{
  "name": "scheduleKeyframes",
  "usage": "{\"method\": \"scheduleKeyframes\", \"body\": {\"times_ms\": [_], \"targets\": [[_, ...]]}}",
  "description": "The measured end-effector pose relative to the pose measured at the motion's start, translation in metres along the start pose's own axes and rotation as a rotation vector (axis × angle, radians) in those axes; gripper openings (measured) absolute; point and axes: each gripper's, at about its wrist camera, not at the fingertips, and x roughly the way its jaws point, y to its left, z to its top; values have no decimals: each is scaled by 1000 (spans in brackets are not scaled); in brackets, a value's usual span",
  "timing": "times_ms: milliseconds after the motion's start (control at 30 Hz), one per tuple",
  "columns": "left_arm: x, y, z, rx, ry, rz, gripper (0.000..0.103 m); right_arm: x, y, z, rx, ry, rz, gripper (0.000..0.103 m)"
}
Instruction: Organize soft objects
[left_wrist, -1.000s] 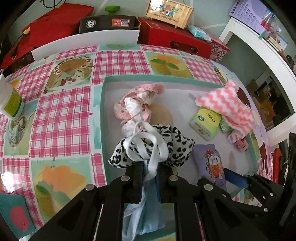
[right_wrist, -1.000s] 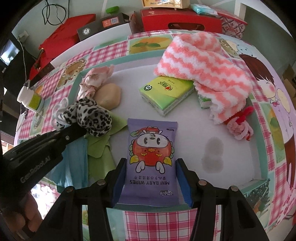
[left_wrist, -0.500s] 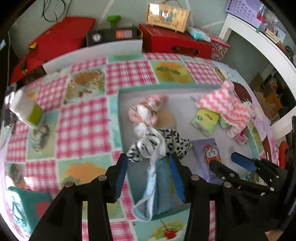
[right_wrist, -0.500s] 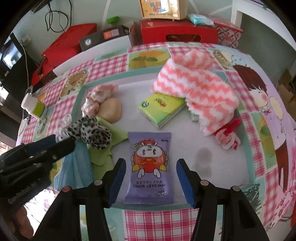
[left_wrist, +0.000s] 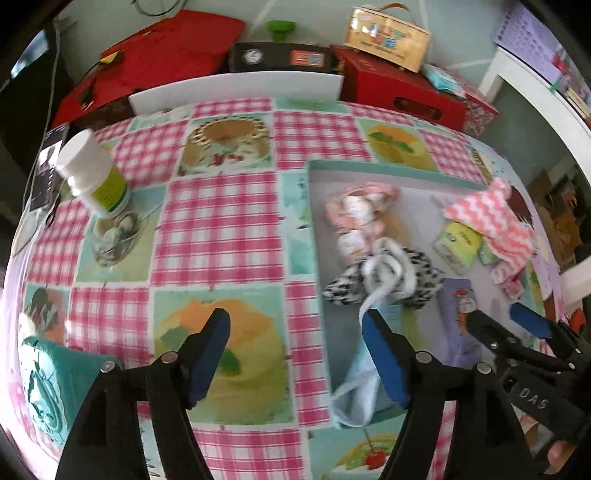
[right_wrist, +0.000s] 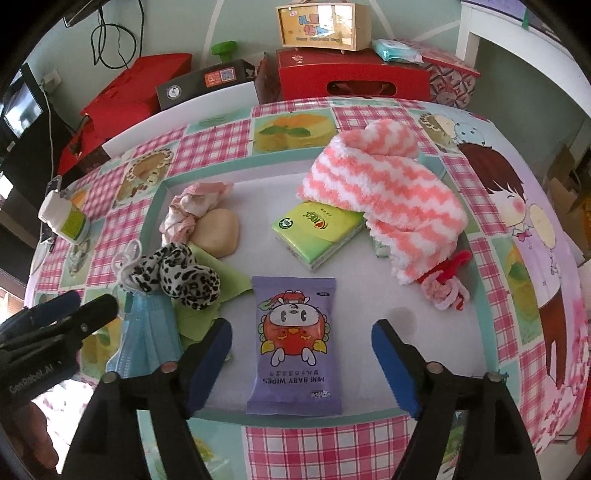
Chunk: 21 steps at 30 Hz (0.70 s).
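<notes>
1. Blue pads on my left gripper stand wide apart with nothing between them; it hangs over the checked tablecloth, just off the left rim of the grey tray.
2. My right gripper is likewise spread and empty, its pads straddling the purple baby wipes pack without touching it. The pack lies flat at the tray's near edge.
3. Just beside the left gripper's right pad, the light blue face mask droops over the tray's near rim, its white ear loops tangled up with the leopard-print scrunchie.
4. Further in lie the pink scrunchie, a beige sponge touching it, green cloths under the leopard one, the green tissue pack tucked partly under the pink-and-white fuzzy sock, and a pink-red yarn piece.
5. Risks, as I judge them: pulling the mask could drag the scrunchie along by the loops; the mask may slide off the rim; a shallow pinch on the slick wipes pack may slip. The left view is blurred, so my aim there is uncertain. The white bottle stands well apart.
</notes>
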Motion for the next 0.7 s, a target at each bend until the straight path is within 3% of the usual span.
{"method": "scheduleKeyframes", "body": {"times_ms": [100,200,300,700], "targets": [[2,7,-2,-18,-2,20,91,2,0,1,1,-2,-22,93],[2,12,-3,-27,-13,20,92,2,-2,1,11,-11,-44,102],[2,17,-7,-41,-20,26,96,2,-5,2,28,-19,-65,103],[-5,35,-16,-99,-50,48,97,4,-6,3,29,-19,-96,103]]}}
